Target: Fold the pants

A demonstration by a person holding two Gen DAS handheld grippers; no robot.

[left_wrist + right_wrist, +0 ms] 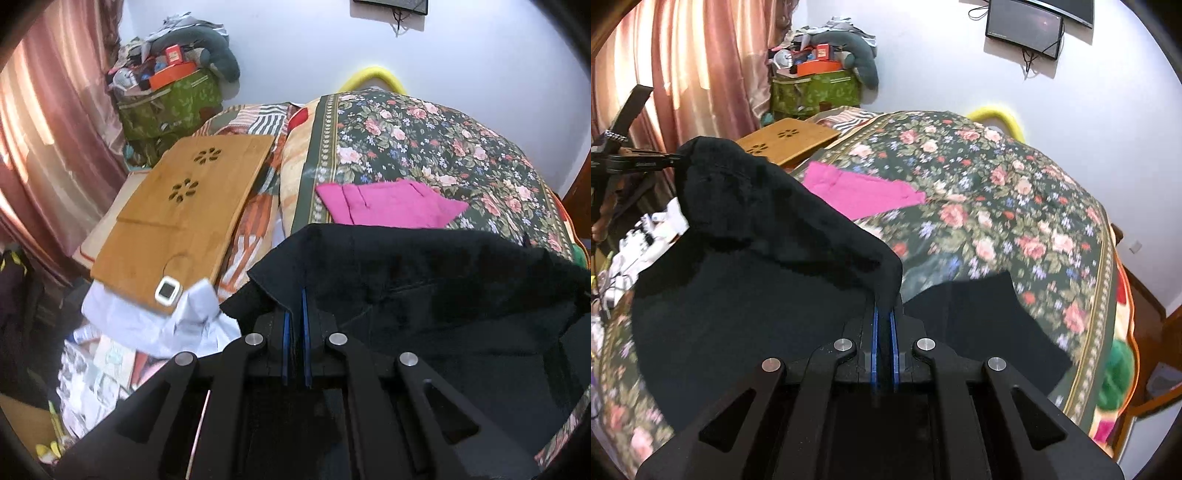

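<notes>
Black, fuzzy pants (746, 266) lifted off a floral quilt (1015, 206), upper edge stretched between 2 grippers. Left gripper (296, 295) and right gripper (884, 306) each clamped tight on a thick fold of that edge, blue pads nearly meeting. Beyond, flat on the quilt, a folded pink cloth (391, 203); beside it a smooth bamboo board (192, 206) with flower-shaped cutouts.

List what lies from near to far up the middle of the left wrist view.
Left gripper → black pants → folded pink garment → dark floral bedspread → yellow curved bar → white wall.
</notes>
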